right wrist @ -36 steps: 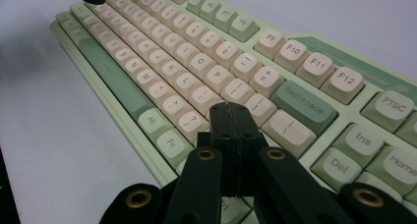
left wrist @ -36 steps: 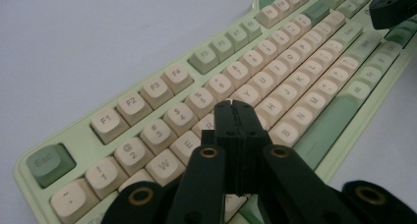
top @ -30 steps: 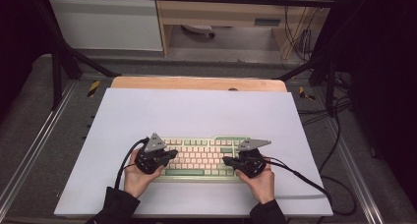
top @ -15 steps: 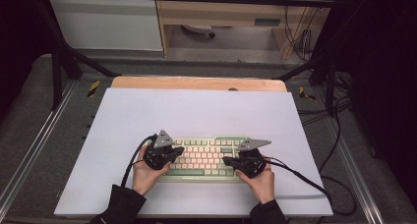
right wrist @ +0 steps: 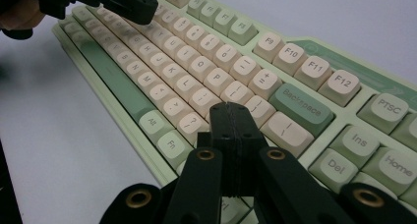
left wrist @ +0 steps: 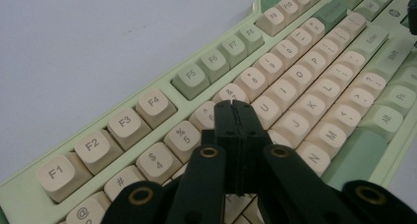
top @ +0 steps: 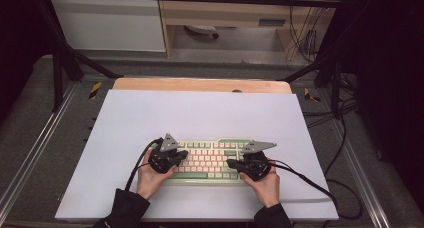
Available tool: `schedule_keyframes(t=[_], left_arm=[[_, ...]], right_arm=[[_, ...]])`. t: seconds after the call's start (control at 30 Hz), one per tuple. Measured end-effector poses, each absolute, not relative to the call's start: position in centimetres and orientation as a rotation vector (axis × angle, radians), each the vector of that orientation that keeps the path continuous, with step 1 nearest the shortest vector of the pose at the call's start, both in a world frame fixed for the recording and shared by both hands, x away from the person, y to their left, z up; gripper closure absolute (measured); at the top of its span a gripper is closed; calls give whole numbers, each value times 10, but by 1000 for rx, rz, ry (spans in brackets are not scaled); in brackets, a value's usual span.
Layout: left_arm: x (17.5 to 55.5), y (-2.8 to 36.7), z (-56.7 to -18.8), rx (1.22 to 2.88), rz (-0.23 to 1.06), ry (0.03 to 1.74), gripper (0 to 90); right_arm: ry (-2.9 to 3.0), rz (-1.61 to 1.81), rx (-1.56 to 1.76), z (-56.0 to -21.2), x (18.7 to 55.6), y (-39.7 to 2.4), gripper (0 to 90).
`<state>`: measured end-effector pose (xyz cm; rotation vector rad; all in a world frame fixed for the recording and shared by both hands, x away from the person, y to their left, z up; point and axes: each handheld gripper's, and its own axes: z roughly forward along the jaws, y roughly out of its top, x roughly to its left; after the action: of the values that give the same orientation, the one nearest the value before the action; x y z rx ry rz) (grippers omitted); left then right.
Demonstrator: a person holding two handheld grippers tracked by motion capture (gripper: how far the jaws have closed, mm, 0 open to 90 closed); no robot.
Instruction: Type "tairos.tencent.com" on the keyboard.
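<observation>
1. grippers over a keyboard: the left gripper (top: 181,154) and the right gripper (top: 233,164) are each held in a hand above the pale green keyboard (top: 207,160), one at each end, tips pointing inward toward each other.
2. left gripper (left wrist: 235,104), own view: the two black jaws are pressed flat together with nothing between them; the tip hangs over the number row close to the "6" and "7" keys, and contact with a key cannot be told.
3. right gripper (right wrist: 231,106), own view: jaws likewise fully closed and empty; the tip sits above the keys just left of the green backspace key (right wrist: 301,108), contact again uncertain. the left gripper (right wrist: 123,3) appears at the top left of this view, over the far end of the keyboard.
4. keyboard (left wrist: 314,62): cream keycaps with green accent keys and a green space bar, lying flat on the near middle of the mat, its long side parallel to the near edge.
5. surface: a large white mat (top: 200,113) covers the table; a strip of wooden tabletop (top: 200,84) shows along its far edge.
6. hands: the left hand (top: 150,175) and the right hand (top: 265,185) come in from the near edge in dark sleeves; a black cable (top: 310,180) trails from the right gripper off to the right.
7. room: dark metal frame bars stand around the table, grey floor lies beyond it, and a white cabinet (top: 107,20) and a wooden shelf unit (top: 225,13) stand at the back.
</observation>
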<state>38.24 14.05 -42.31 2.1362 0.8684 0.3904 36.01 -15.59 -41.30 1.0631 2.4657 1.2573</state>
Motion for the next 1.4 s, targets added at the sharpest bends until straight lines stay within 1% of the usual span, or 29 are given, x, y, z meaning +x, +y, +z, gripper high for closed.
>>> schedule_keyframes(t=[0.43, 0.9, 1.4], left_arm=[[383, 141, -430, 2149, 386, 868, 900], [373, 148, -419, 2141, 396, 835, 900], [365, 171, -415, 2125, 405, 859, 900]], right_arm=[[2466, 1260, 1061, -413, 360, -156, 900], [2468, 1259, 1058, -413, 360, -156, 900], [2472, 1254, 1059, -413, 360, -156, 900]])
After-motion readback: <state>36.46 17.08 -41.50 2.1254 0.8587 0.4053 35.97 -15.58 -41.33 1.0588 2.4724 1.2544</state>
